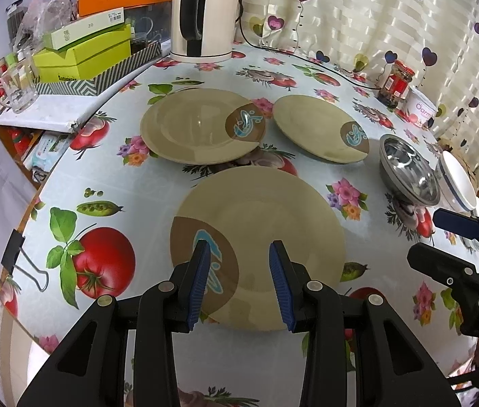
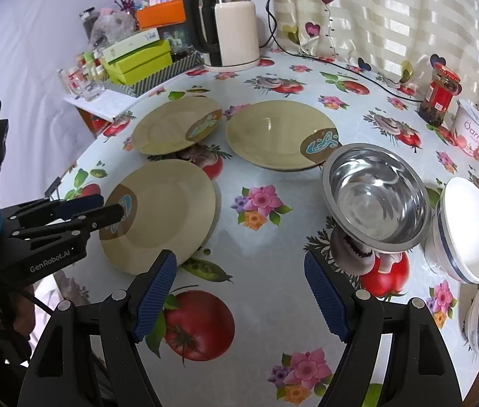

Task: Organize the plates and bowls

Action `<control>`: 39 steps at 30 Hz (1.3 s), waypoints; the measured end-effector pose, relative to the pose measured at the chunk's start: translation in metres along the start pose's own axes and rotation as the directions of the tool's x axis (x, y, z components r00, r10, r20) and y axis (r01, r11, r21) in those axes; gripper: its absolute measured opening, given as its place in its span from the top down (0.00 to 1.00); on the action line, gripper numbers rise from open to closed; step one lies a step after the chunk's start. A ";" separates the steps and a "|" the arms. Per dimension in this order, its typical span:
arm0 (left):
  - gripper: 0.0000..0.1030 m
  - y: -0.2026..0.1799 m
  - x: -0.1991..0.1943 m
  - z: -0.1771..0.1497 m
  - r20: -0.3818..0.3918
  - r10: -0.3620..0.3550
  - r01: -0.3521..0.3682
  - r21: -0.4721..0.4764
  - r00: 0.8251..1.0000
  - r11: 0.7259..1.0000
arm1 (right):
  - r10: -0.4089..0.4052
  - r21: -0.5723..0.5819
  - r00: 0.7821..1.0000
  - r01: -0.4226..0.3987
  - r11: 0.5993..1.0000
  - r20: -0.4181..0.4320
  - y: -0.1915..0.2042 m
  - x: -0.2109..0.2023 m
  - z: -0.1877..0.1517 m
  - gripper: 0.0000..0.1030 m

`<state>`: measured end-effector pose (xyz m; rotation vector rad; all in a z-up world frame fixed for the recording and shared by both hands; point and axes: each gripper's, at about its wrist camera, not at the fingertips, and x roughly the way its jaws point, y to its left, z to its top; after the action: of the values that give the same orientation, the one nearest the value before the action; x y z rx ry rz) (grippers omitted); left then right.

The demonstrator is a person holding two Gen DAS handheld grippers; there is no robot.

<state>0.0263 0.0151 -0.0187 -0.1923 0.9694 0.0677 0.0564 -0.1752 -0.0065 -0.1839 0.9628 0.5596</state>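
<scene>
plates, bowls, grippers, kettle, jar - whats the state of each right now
near plate: flat on table, unstacked
far left plate: flat, separate
far right plate: flat, separate
steel bowl: upright, empty
white bowls: tipped on their sides
left gripper: open over near plate
right gripper: open, holding nothing
kettle: upright on base
red-lidded jar: upright, lid on

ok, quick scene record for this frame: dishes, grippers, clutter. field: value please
plates: three tan plates, flat, none stacked
steel bowl: steel bowl, empty, right of the plates
white bowls: white bowls at the table's right edge
left gripper: left gripper, open, over the nearest plate
right gripper: right gripper, open, holding nothing
clutter: kettle, jar
</scene>
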 end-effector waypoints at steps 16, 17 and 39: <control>0.64 0.016 0.004 0.015 0.010 0.020 -0.019 -0.048 1.000 0.999 | 0.036 -0.018 0.999 -0.036 0.999 0.014 0.005 0.008 0.031 0.38; 0.64 0.018 0.005 0.016 0.013 0.023 -0.022 -0.050 1.000 0.998 | 0.040 -0.019 0.999 -0.040 0.999 0.013 0.006 0.010 0.033 0.38; 0.64 0.075 0.026 0.058 0.044 0.030 -0.023 -0.153 0.999 0.988 | 0.132 -0.044 0.991 -0.133 0.990 -0.029 0.032 0.067 0.093 0.60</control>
<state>0.0771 0.0991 -0.0186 -0.3171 0.9207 0.1702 0.1367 -0.0869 -0.0050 -0.1693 0.9927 0.7029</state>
